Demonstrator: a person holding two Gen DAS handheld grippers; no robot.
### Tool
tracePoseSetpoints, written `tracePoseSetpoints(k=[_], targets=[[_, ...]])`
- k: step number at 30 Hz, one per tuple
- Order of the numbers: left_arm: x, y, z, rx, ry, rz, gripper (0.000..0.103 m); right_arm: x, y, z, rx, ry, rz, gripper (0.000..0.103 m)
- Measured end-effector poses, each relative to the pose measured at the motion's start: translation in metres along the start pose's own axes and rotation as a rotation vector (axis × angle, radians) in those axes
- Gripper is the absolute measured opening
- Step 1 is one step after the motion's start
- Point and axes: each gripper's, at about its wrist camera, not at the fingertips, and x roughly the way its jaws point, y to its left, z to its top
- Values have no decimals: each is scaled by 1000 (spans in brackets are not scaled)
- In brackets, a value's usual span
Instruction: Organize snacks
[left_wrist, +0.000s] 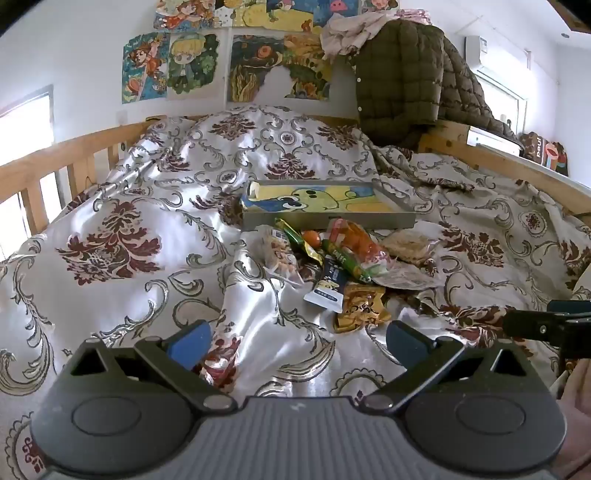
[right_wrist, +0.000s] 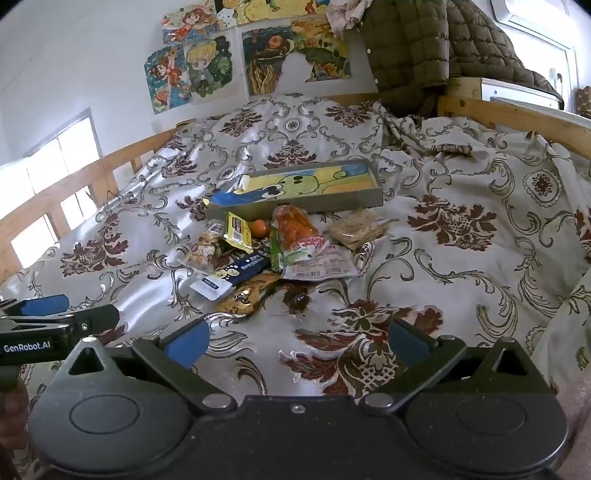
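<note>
A heap of snack packets (left_wrist: 340, 262) (right_wrist: 273, 251) lies on the patterned bedspread, just in front of a shallow grey tray (left_wrist: 328, 220) (right_wrist: 295, 208) with a yellow cartoon picture inside. In the heap I see an orange bag (right_wrist: 295, 229), a dark blue and white packet (right_wrist: 232, 275), a golden-brown packet (left_wrist: 362, 304), a green stick (right_wrist: 276, 253) and a small orange fruit (right_wrist: 258, 227). My left gripper (left_wrist: 297, 341) stands open, short of the heap, nothing between its fingers. My right gripper (right_wrist: 297, 341) is open too, nearer than the snacks and holding nothing.
Wooden bed rails (left_wrist: 55, 158) (right_wrist: 517, 114) run along both sides. A brown quilted jacket (left_wrist: 406, 74) hangs over the far right corner. Cartoon posters (left_wrist: 173, 62) cover the wall behind. The other gripper shows at each view's edge (left_wrist: 546, 325) (right_wrist: 55, 321).
</note>
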Motion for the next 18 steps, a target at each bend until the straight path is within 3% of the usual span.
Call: tracePoseSetpoints(k=[18], targets=[[4,-2,-2,-8,5,10,103,0,0,-1,0,-2,1,102]])
